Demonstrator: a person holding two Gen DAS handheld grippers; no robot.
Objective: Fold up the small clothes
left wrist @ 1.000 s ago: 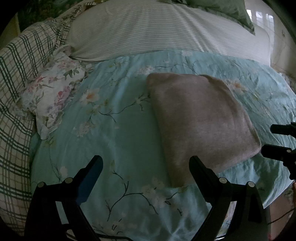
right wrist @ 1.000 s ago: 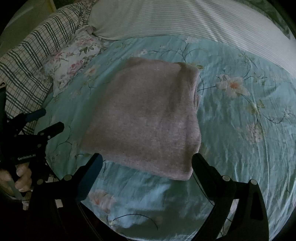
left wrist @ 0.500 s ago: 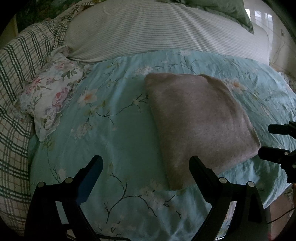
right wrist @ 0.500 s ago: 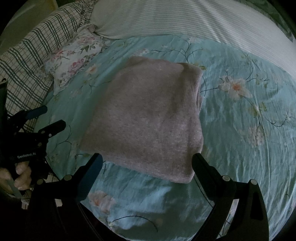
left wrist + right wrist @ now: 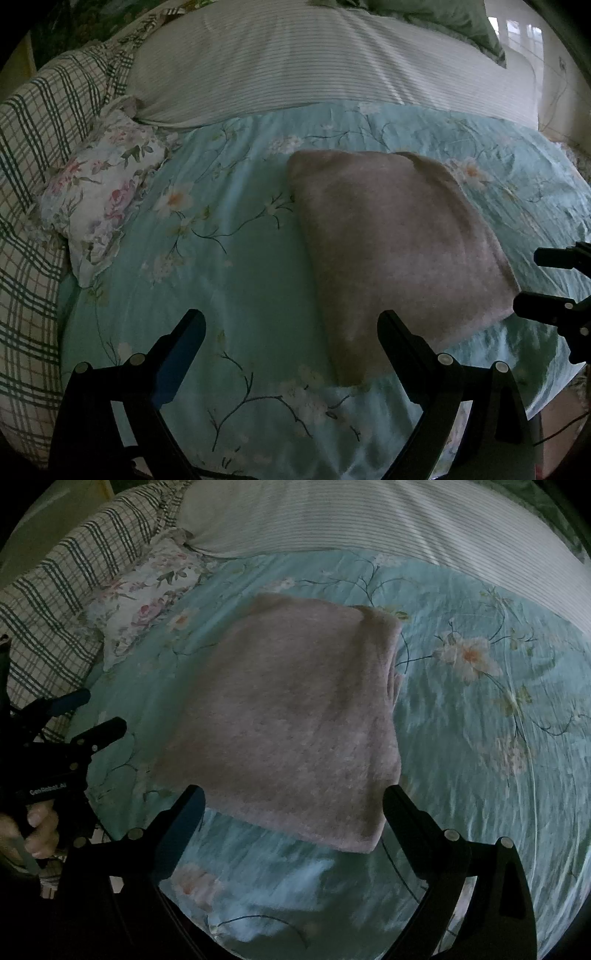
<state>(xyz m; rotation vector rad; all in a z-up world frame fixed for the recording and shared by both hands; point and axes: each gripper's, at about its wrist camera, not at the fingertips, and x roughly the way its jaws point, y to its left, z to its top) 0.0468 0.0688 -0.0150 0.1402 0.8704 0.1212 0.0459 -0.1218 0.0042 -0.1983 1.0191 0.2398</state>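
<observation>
In the middle of the turquoise floral bedspread [image 5: 236, 280] lies the pinkish-grey fleecy garment [image 5: 391, 243], folded into a thick, roughly square packet with stacked layers showing along its right edge in the right wrist view [image 5: 295, 716]. It sits flat, near the front edge of the bed, with nothing holding it.

Judging by its tidy shape, the folding of this piece looks finished or one fold short of it. If another fold is wanted, the next move calls for both tools to come down onto the near edge, pinch all the layers together and carry them over to the far edge; otherwise the packet needs lifting aside as a whole, gripped deep enough that the layers do not slide apart.

The left gripper [image 5: 291, 332] hangs above the bedspread just left of the garment's near corner, fingers spread wide and empty. The right gripper [image 5: 293, 806] hovers over the garment's near edge, fingers likewise wide apart, gripping nothing. Each tool shows at the side of the other's view, the person's hand [image 5: 35, 830] wrapped round the left handle.

Further out lie a small white flowered pillow [image 5: 99, 199], a green-checked plaid cushion [image 5: 40, 122] and a white striped blanket [image 5: 314, 66].
</observation>
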